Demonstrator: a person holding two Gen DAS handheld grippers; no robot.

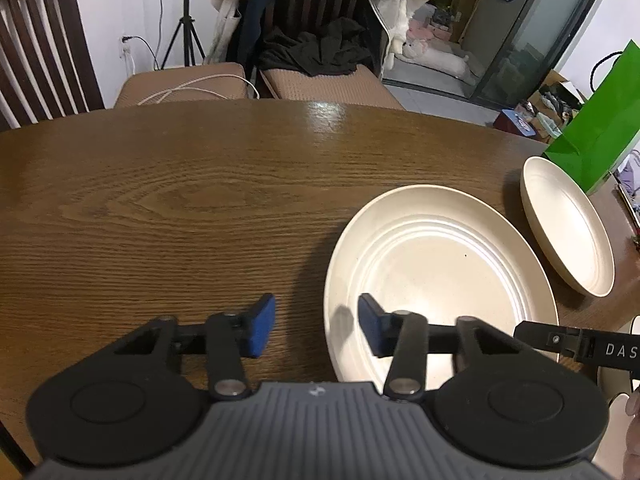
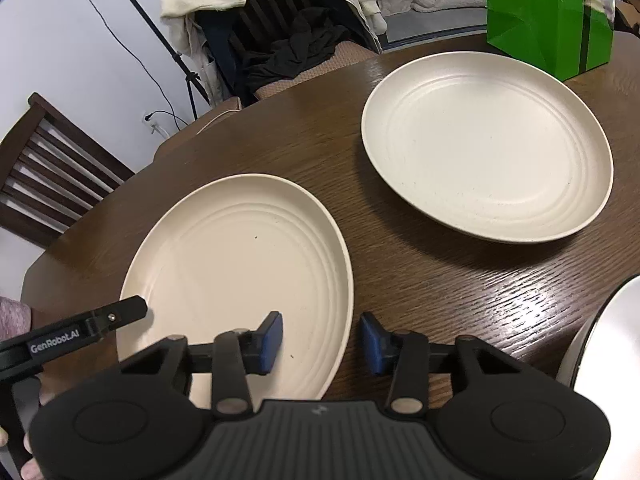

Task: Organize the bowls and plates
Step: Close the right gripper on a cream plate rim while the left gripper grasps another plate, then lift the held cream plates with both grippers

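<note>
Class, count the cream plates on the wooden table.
2: the near plate between both grippers, and the far plate by the green bag. A white rim at the right edge may be another dish.

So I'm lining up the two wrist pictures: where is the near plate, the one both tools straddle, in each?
Left wrist: near plate at lower right, its left rim between the left tool's pads.
Right wrist: near plate at lower left, its right rim between the right tool's pads.
Shared landmark: the green bag behind the far plate.
</note>
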